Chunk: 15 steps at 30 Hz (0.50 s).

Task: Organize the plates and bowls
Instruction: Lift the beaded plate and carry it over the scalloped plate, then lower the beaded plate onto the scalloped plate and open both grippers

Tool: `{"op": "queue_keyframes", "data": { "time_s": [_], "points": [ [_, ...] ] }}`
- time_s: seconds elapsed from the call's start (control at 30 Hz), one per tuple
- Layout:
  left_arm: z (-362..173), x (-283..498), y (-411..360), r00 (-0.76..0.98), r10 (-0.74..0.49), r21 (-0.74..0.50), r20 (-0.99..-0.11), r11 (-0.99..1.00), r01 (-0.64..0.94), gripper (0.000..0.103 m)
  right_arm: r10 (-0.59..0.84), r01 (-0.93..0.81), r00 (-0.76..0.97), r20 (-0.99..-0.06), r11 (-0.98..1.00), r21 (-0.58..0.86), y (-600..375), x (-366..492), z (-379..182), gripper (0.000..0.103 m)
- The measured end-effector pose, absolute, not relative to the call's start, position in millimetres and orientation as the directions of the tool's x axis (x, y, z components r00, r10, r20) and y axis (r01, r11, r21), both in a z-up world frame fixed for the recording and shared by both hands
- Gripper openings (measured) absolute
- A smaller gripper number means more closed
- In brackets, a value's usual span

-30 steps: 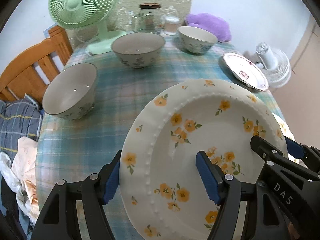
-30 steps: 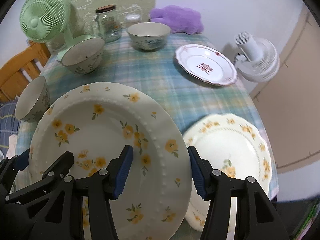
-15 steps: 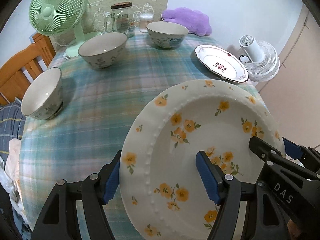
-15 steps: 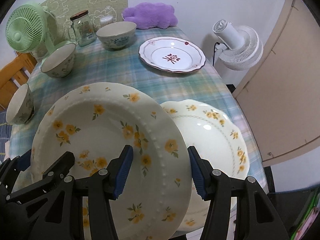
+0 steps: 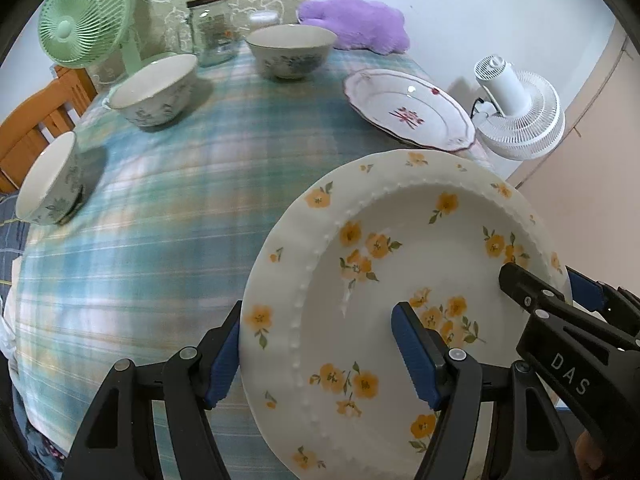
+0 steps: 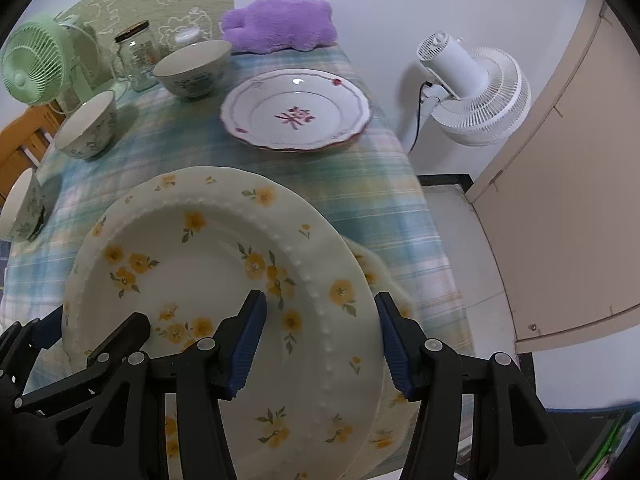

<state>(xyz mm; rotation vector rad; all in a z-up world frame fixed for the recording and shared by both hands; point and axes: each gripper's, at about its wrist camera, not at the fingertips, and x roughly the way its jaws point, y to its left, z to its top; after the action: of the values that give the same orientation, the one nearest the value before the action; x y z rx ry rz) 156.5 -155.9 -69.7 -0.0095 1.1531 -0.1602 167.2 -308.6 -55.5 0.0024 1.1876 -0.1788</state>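
Left wrist view: a white plate with yellow flowers [image 5: 400,292] is carried above the near right part of the table, gripped at opposite rims by both tools. The left gripper [image 5: 320,352] clamps the plate's left rim, one blue pad under the edge and the other on the inner face. The right gripper [image 5: 560,292] is seen clamping the far right rim.

Right wrist view: the same plate [image 6: 208,280] fills the foreground, the right gripper [image 6: 320,340] clenched on its right rim, with the left gripper [image 6: 80,336] holding the opposite side. Beneath the plate lies a second yellow-flowered plate [image 6: 376,276] on the table, only its right edge showing.

Farther back on the checked tablecloth [image 5: 180,200] sits a plate with a red motif [image 5: 408,108], apart from the others. Three bowls [image 5: 156,88] stand along the left and far side. Behind them are a glass jar [image 5: 210,24], a green fan [image 5: 84,20] and a purple cushion [image 5: 356,24]. A white fan [image 6: 472,92] stands beside the table.
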Motion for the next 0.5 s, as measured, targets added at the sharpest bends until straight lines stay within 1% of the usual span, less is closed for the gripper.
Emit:
{"op": "queue_keyframes", "data": {
  "time_s": [0.23, 0.27, 0.5],
  "points": [
    [-81, 159, -192, 0.369, -0.143, -0.106, -0.919, 0.987, 0.119, 0.071, -0.147, 0.144, 0.340, -0.929, 0.984, -0.103, -346, 167, -63, 0.059],
    [-84, 159, -196, 0.360, -0.145, -0.111, -0.922, 0.987, 0.114, 0.070, -0.148, 0.141, 0.339, -0.929, 0.984, -0.105, -349, 167, -64, 0.059],
    [-95, 157, -214, 0.344, -0.146, -0.122, -0.927, 0.988, 0.090, 0.070, -0.142, 0.112, 0.320, -0.937, 0.987, -0.111, -373, 169, -72, 0.059]
  ]
}}
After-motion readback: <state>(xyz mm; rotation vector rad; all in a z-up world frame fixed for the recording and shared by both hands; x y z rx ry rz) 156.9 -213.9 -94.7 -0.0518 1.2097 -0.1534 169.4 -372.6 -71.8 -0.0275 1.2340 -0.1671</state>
